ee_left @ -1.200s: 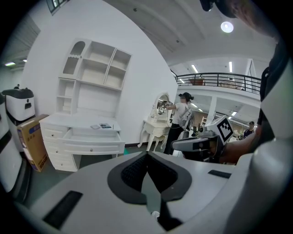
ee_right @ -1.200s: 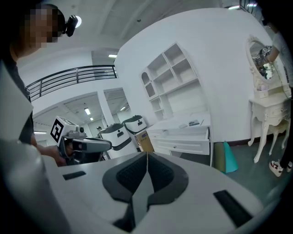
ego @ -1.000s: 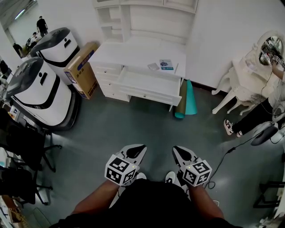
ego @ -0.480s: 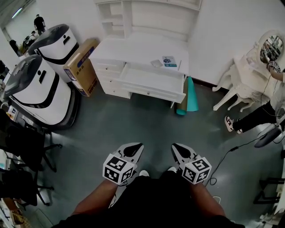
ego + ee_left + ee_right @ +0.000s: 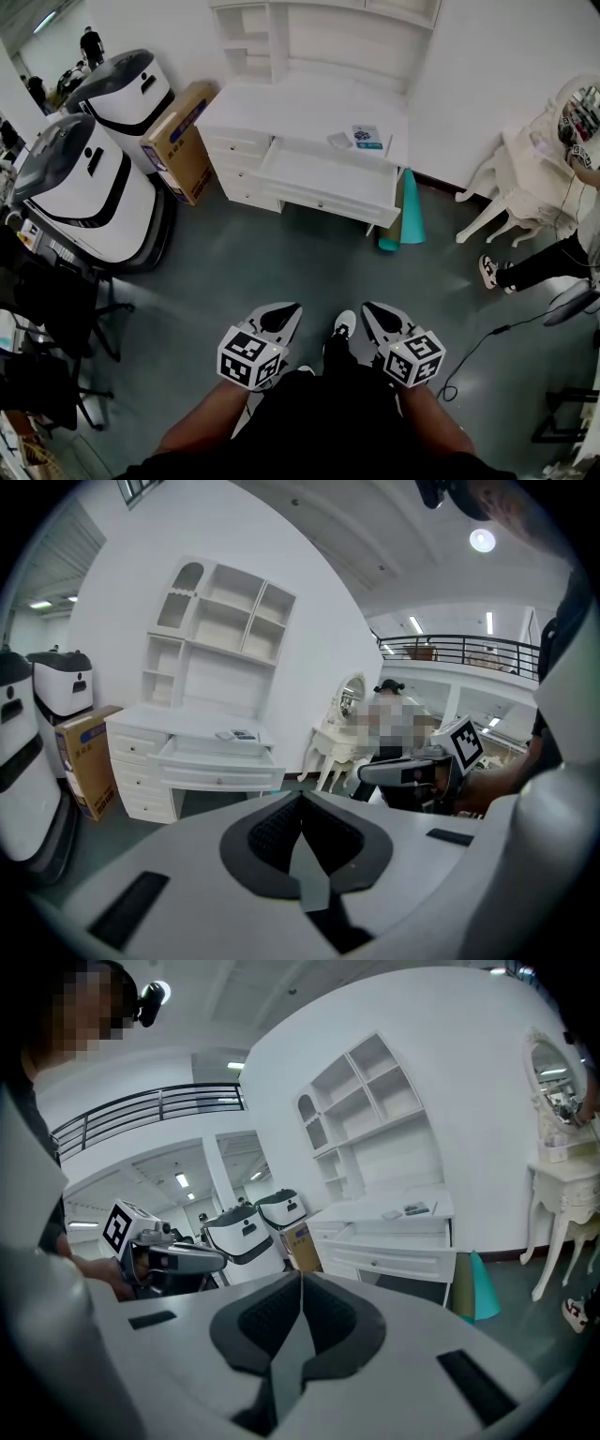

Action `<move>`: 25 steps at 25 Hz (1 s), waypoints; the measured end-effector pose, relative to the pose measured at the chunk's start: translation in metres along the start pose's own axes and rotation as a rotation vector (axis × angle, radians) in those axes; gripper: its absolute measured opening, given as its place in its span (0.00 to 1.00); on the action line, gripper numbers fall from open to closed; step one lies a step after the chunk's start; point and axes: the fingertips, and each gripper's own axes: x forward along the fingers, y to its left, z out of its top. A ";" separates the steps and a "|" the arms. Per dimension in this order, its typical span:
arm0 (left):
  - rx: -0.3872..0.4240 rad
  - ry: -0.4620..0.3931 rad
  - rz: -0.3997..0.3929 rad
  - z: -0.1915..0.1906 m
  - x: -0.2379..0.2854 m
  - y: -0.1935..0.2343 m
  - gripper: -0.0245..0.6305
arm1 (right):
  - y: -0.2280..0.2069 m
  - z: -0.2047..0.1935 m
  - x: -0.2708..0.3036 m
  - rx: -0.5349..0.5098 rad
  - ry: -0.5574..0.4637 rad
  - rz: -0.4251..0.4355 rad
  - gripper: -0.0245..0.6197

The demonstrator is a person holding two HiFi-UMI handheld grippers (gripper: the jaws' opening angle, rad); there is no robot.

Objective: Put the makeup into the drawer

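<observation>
1. The white wooden desk with a shelf hutch (image 5: 309,108) stood against the wall, well ahead of both grippers.
2. Its wide white drawer (image 5: 328,178) was pulled open at the desk's front.
3. The left gripper (image 5: 289,309) and the right gripper (image 5: 371,309) pointed toward the desk from well short of it, each with its jaws pressed together on nothing.
4. The makeup, a small flat blue-and-white packet (image 5: 367,137) with a paler flat piece (image 5: 339,141) beside it, lay on the desk top's right end, just behind the drawer. That put it far ahead of the jaws, probably nearer the right gripper. It was too small to tell its long axis or heading.
</observation>
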 end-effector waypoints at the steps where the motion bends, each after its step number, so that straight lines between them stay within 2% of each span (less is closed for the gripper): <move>1: 0.000 0.002 0.005 0.001 0.003 0.003 0.05 | -0.004 0.001 0.006 0.002 0.001 0.005 0.08; 9: 0.001 0.014 0.061 0.027 0.034 0.045 0.04 | -0.040 0.034 0.058 -0.001 -0.010 0.054 0.08; 17: 0.016 0.010 0.046 0.080 0.097 0.063 0.04 | -0.108 0.078 0.091 0.001 -0.020 0.050 0.08; 25: 0.022 0.005 0.089 0.130 0.161 0.087 0.04 | -0.178 0.123 0.115 0.002 -0.035 0.064 0.08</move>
